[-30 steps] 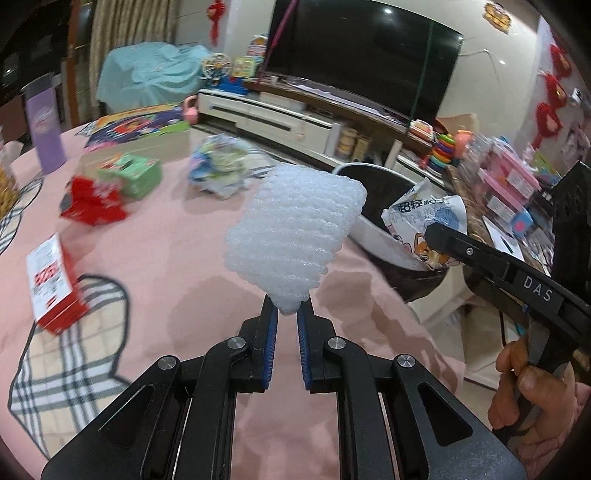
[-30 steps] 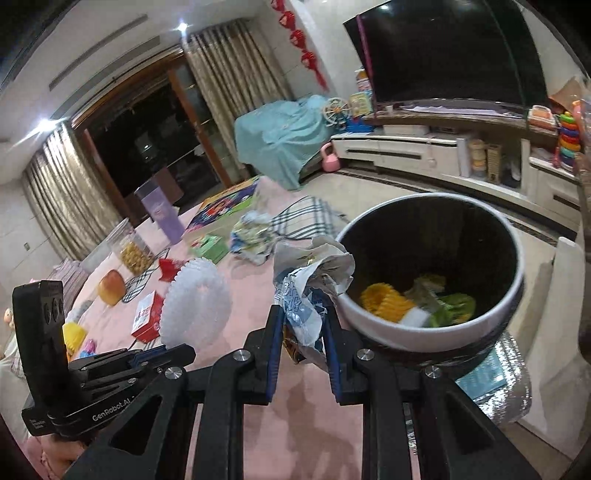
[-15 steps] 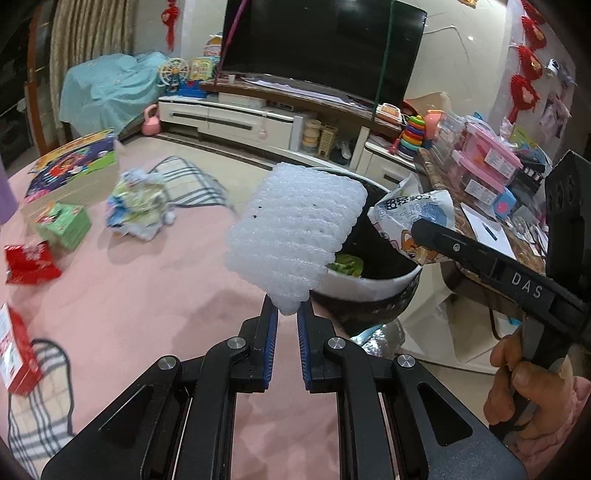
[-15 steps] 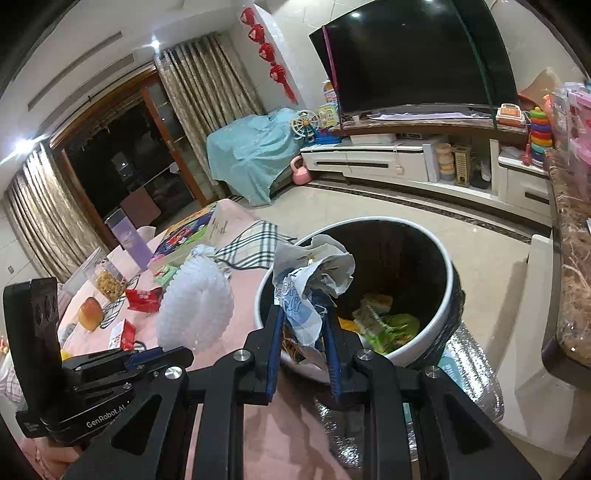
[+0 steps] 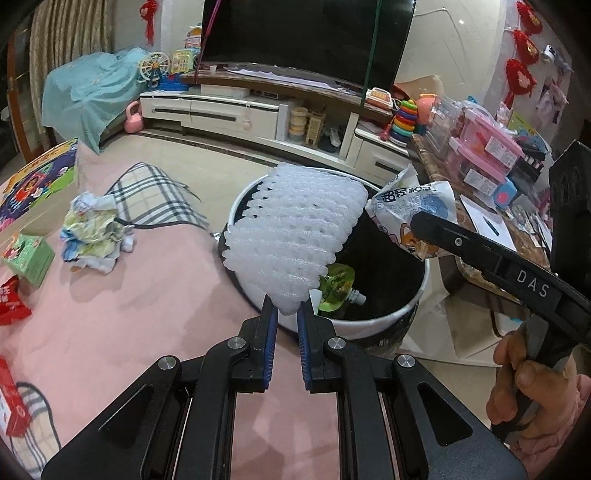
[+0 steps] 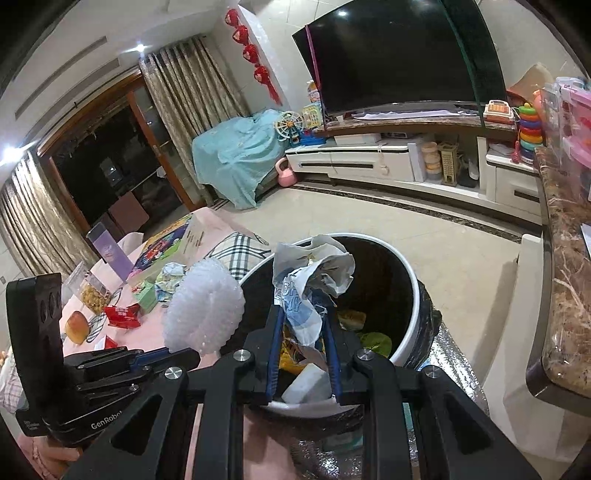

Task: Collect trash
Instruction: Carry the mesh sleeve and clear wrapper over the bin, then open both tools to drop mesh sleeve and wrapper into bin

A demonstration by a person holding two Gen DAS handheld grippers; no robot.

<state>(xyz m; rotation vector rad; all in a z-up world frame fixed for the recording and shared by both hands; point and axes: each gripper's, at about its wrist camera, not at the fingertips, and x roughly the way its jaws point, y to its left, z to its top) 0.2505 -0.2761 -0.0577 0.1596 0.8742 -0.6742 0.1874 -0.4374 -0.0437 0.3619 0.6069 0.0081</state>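
Right over the mouth of the trash bin (image 5: 413,306), two pieces of trash, each held above the opening. White foam fruit net (image 5: 295,240) pinched by its lower tip in the left tongs (image 5: 285,314), blue pads closed narrow on it, the net rising up and leaning over the near-left rim. Crumpled snack wrapper (image 6: 310,284), white and blue with a printed cartoon, clamped in the right tongs (image 6: 303,328), jaws narrow around the bunched plastic, its loose top flaring above the fingertips. Seen from the left wrist, same wrapper (image 5: 413,218) hanging at the far right side of the bin, just beside the foam net, with a hand (image 5: 532,391) wrapped around the right tool's handle.

Inside the bin, dark liner with a white rim, already holding a green spouted pouch (image 5: 338,288), something yellow and a white block (image 6: 306,384); silver foil-like wrap around the bin's lower outside. Bin standing against the edge of the desk (image 5: 147,295), covered in pink cloth with a plaid patch.

Farther out on the desk, left of the bin: a crumpled wad of paper (image 5: 92,232), a green box (image 5: 27,254), a red packet (image 5: 11,301), a red-and-white carton (image 5: 11,402) at the near-left edge. Beyond, across the tiled floor, a long white TV cabinet (image 5: 229,110) under a large dark screen (image 5: 306,33), toys along it, a teal sheet (image 5: 92,88) draped over furniture at the left.
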